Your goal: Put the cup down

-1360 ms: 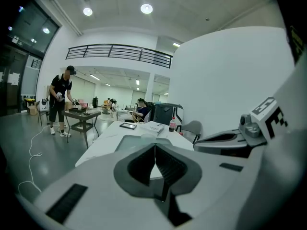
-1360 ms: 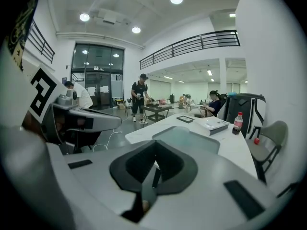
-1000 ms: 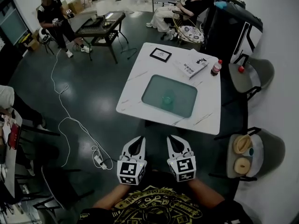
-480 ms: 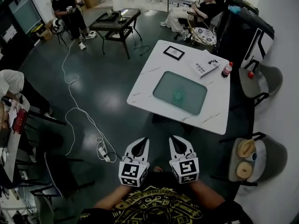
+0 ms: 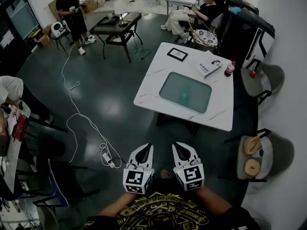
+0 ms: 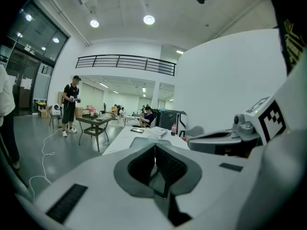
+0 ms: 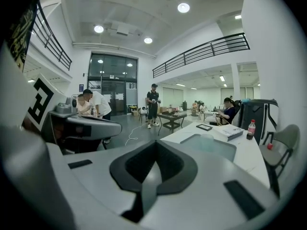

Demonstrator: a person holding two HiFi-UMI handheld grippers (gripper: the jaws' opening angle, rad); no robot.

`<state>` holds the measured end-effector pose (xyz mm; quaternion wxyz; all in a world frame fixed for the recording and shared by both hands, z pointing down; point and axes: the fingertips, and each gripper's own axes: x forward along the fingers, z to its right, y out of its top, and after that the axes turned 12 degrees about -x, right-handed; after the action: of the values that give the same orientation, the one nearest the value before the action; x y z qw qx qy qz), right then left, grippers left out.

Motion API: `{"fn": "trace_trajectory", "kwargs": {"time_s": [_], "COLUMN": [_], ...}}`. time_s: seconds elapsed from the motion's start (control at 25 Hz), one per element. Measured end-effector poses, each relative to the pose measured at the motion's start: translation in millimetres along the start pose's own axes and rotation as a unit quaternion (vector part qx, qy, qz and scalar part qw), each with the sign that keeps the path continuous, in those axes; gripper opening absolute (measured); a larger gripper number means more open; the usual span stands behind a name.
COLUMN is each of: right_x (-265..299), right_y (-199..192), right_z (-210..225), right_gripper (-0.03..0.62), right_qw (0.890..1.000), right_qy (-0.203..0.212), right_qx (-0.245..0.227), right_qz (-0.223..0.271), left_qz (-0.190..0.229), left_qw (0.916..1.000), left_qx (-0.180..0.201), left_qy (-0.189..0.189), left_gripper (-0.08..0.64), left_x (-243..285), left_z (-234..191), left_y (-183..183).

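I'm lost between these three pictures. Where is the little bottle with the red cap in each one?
Head view: bottle upper right, at the table's far right edge.
Left gripper view: bottle near the centre, slightly right.
Right gripper view: bottle at right, mid-height.
Shared landmark: the book just left of it.

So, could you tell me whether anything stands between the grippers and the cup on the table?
Nothing visible does. Only bare floor lies between the left gripper, the right gripper and the table, and the cup stands alone on the green tray; the book and bottle lie beyond it.
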<state>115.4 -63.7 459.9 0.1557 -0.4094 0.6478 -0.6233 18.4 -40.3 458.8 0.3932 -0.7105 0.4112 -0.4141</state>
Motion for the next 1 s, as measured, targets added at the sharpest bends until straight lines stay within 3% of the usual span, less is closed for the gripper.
{"fn": "trace_trajectory", "kwargs": {"time_s": [0.36, 0.48, 0.76, 1.0], "right_x": [-36, -47, -72, -111], "right_y": [-14, -18, -24, -44], "right_z": [-30, -33, -21, 9], "right_gripper": [0.006, 0.006, 0.006, 0.006], "right_qw": [0.999, 0.999, 0.999, 0.999], "right_qy": [-0.016, -0.022, -0.005, 0.035], "right_qx": [0.006, 0.018, -0.001, -0.001], "right_qz": [-0.036, -0.044, -0.033, -0.011], "left_qz": [0.013, -0.002, -0.020, -0.008], "left_qw": [0.9973, 0.9977, 0.9992, 0.9996], "left_qx": [-0.064, -0.049, -0.014, -0.026], "left_qy": [-0.034, -0.045, -0.030, -0.006], "left_gripper": [0.014, 0.014, 0.012, 0.012], "left_x": [-27, -33, -31, -20], "left_z": [4, 14, 44, 97], "left_y": [-22, -28, -35, -48]}}
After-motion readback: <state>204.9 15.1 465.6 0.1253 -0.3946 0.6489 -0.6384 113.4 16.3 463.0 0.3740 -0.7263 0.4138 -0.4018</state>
